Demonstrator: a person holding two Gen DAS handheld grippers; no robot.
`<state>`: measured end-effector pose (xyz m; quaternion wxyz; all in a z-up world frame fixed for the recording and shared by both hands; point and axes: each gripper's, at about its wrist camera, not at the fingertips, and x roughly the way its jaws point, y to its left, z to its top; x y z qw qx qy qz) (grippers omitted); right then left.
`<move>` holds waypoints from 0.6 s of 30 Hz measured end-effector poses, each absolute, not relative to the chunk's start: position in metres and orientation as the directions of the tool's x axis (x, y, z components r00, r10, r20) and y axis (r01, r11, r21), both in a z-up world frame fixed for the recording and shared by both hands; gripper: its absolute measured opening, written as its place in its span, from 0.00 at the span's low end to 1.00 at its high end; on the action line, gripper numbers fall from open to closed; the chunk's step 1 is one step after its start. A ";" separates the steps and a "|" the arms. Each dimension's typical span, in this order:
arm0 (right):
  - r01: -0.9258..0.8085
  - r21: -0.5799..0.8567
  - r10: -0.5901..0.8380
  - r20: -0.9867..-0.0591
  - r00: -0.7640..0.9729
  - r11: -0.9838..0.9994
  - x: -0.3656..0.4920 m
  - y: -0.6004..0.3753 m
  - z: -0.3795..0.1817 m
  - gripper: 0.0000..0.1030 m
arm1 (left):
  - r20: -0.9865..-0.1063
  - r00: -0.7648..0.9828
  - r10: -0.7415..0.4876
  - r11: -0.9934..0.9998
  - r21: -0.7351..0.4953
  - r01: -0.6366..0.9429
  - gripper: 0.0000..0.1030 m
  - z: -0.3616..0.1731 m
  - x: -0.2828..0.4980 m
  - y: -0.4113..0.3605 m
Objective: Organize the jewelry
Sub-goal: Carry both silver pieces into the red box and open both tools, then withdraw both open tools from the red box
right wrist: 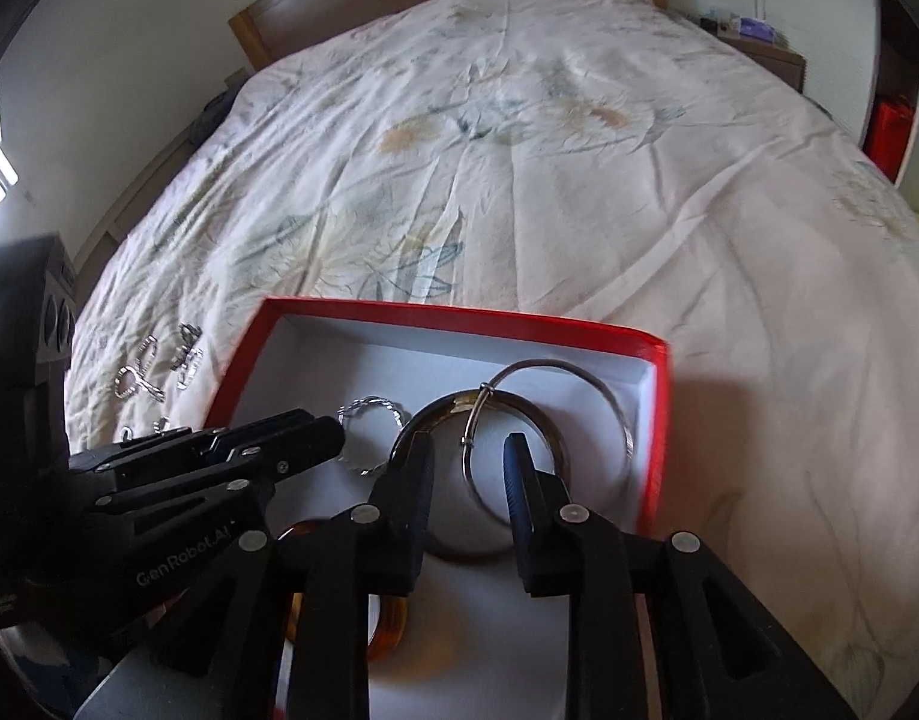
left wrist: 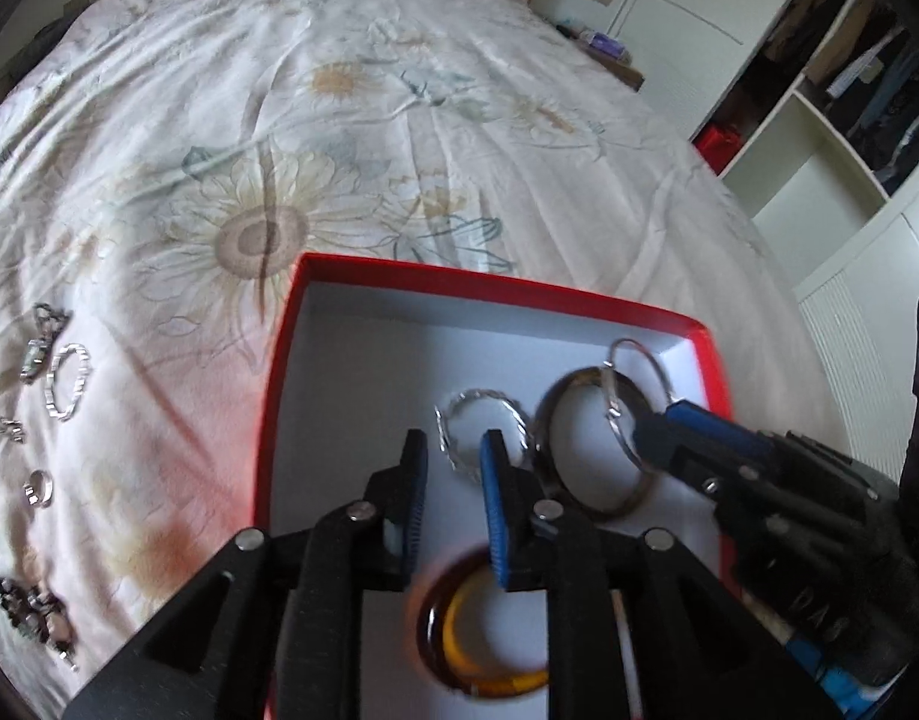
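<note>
On the far left of the bed (left wrist: 399, 90), loose silver pieces lie spread on the flowered cover, well apart from the box: a twisted silver hoop (left wrist: 68, 381), a small ring (left wrist: 39, 487) and a dark beaded cluster (left wrist: 33, 612) nearer the camera. They seem laid out singly so each can be picked up without tangling, and they are what is left to sort.

To their right sits the red box (left wrist: 291, 360), open, its white floor serving as the collecting place. Over it hangs the left hand-held gripper (left wrist: 453, 480), its jaws slightly spread with nothing pinched between them; a twisted silver bangle (left wrist: 480, 441) lies on the box floor just beyond its fingertips, apparently let go there. Below the jaws an amber bangle (left wrist: 489, 636) rests in the near part of the box.

Further right, a dark metal bangle (left wrist: 591, 438) lies flat with a thin silver hoop (right wrist: 555, 414) propped across it and against the far wall. The right hand-held gripper (right wrist: 468, 480) stands above these, jaws also a little apart; the hoop's wire runs between the fingertips but the pads do not appear to press it, which suggests a release.
</note>
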<state>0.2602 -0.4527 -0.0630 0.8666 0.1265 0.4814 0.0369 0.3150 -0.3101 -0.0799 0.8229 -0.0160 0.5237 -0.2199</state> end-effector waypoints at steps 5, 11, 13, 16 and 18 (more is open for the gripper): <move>0.086 0.260 0.169 -0.812 0.559 0.962 0.224 -0.449 -0.040 0.27 | -0.837 0.393 -0.382 0.903 -0.247 0.352 0.17 -0.051 0.276 -0.282; 0.082 0.263 0.170 -0.800 0.575 0.961 0.169 -0.418 -0.014 0.31 | -0.817 0.451 -0.359 0.914 -0.211 0.346 0.17 -0.020 0.218 -0.233; 0.077 0.270 0.177 -0.795 0.581 0.960 0.153 -0.406 -0.007 0.33 | -0.812 0.470 -0.346 0.922 -0.201 0.330 0.17 -0.010 0.198 -0.216; 0.056 0.275 0.189 -0.779 0.597 0.960 0.126 -0.380 0.008 0.36 | -0.796 0.515 -0.317 0.937 -0.178 0.302 0.17 0.010 0.160 -0.184; 0.042 0.272 0.191 -0.770 0.609 0.961 0.107 -0.360 0.016 0.38 | -0.793 0.534 -0.291 0.945 -0.153 0.288 0.17 0.019 0.143 -0.169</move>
